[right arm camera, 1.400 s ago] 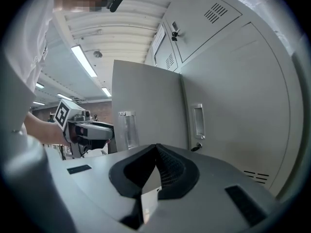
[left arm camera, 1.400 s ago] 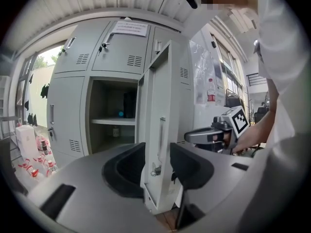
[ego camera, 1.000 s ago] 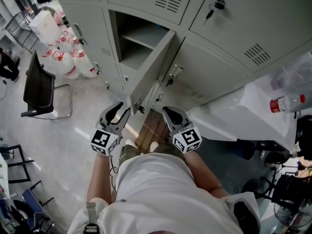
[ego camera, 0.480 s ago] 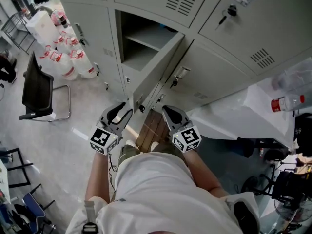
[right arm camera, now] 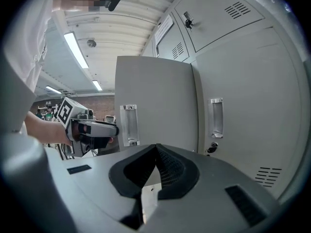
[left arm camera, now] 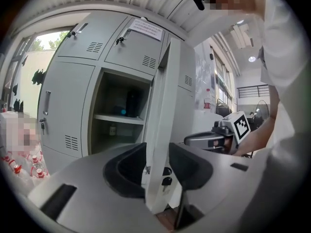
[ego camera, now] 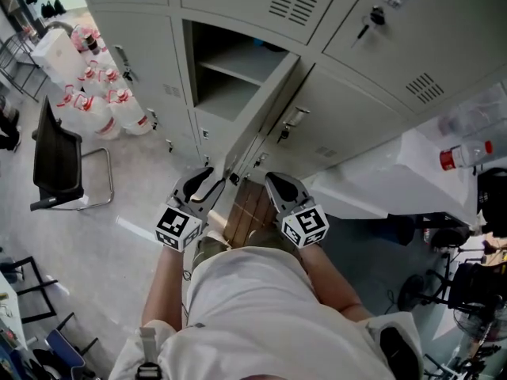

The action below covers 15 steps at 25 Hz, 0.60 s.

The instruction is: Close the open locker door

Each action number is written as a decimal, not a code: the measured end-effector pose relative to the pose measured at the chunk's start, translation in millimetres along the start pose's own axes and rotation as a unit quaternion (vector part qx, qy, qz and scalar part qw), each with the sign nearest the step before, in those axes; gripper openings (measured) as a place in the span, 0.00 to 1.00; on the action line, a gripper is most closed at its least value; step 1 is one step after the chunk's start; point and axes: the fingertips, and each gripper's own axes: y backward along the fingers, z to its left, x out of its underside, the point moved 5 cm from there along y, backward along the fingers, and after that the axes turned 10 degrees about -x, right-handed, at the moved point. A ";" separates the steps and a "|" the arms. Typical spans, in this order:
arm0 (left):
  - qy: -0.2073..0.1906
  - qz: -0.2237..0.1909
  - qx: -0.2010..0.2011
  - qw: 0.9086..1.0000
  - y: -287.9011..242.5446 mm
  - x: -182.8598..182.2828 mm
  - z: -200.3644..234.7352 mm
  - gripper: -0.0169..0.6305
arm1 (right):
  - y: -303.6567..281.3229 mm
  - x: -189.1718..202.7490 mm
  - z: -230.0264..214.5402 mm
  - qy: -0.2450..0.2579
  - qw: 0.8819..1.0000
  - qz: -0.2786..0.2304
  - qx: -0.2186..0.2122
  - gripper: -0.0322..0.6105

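Note:
The grey locker door stands swung out from its open compartment, which has a shelf inside. My left gripper is at the door's lower free edge. In the left gripper view the door's edge runs up between the jaws of the left gripper. Those jaws are opening, one on each side of the edge. My right gripper hangs just right of the door, facing its outer face and handle. The right gripper is shut, its pads meeting with nothing between them.
Closed lockers surround the open one, some with keys in their locks. A black chair and several water jugs stand at the left. A white-covered table with a plastic bottle is at the right.
My left gripper has shifted a little right, up to the door's lower edge. The right gripper and the door have hardly moved.

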 end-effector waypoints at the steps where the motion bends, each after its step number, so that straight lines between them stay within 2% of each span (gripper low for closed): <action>1: 0.000 -0.001 0.002 1.000 -0.7 -0.3 1.9 0.25 | -0.9 0.4 0.1 -0.001 1.000 0.000 0.004 0.07; 8: 0.003 -0.009 -0.007 1.000 1.6 -2.0 22.0 0.21 | -12.3 0.3 6.3 0.004 1.000 0.007 0.011 0.07; 15: 0.035 -0.017 -0.038 0.999 -1.5 -5.3 53.8 0.19 | -35.3 -9.0 0.3 0.009 1.000 0.001 -0.005 0.07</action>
